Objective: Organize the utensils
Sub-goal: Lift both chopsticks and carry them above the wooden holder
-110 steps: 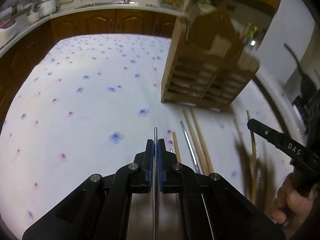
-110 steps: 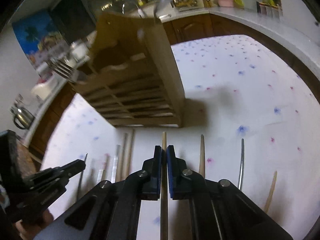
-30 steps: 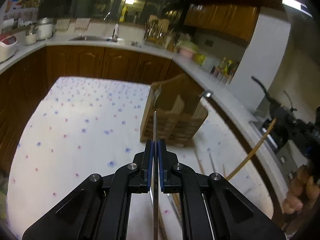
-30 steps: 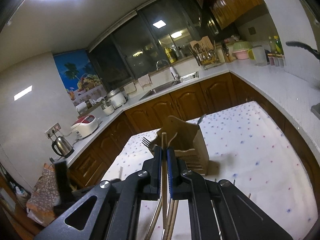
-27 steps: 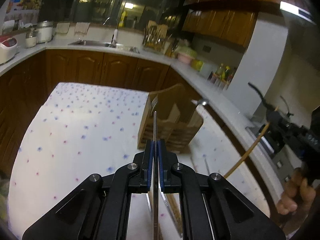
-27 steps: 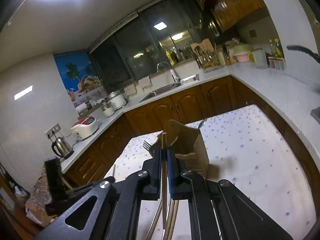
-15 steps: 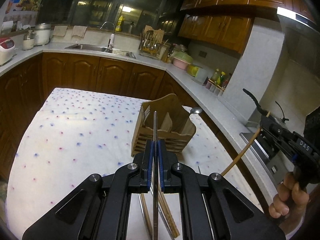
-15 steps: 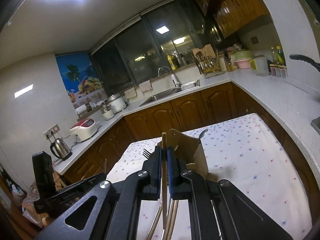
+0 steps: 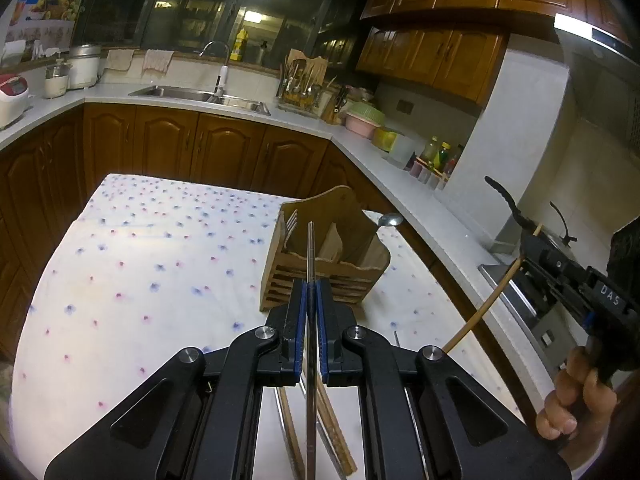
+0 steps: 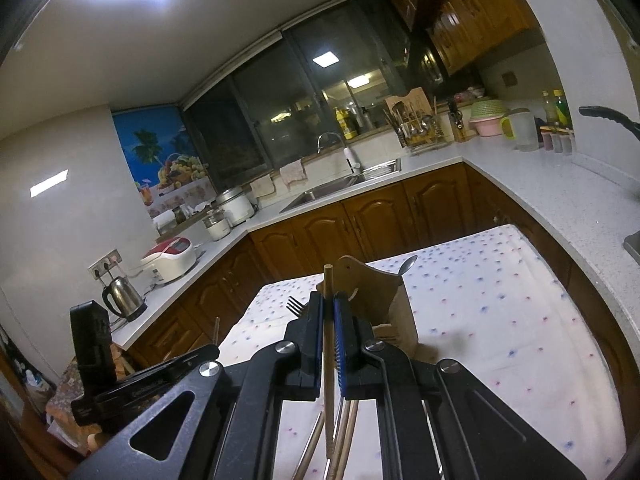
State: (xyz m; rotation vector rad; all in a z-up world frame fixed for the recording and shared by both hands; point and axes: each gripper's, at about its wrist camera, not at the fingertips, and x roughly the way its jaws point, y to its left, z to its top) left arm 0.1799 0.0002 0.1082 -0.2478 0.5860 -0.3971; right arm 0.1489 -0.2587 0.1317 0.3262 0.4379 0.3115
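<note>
Utensils were in both our grippers: the left gripper (image 9: pixel 310 300) pinched a thin metal chopstick (image 9: pixel 310 264) and the right gripper (image 10: pixel 328 312) a wooden chopstick (image 10: pixel 328 356), both pointing ahead at the slotted wooden holder (image 9: pixel 332 264) on the flowered tablecloth (image 9: pixel 160 264).

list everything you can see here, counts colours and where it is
wooden slatted utensil caddy: 1, light brown, upright on the table
floral tablecloth: 1, white with blue and pink dots, covering the table
steel fork: 1, silver, tines up in the caddy's left compartment
steel spoon: 1, silver, bowl up at the caddy's right side
loose chopsticks: several, wooden and metal, lying on the cloth under the grippers
metal chopstick: 1, silver, in the left gripper
wooden chopstick: 1, tan, in the right gripper
left gripper: black with blue pads, shut
right gripper: black with blue pads, shut
hand: 1, on the right gripper's handle
</note>
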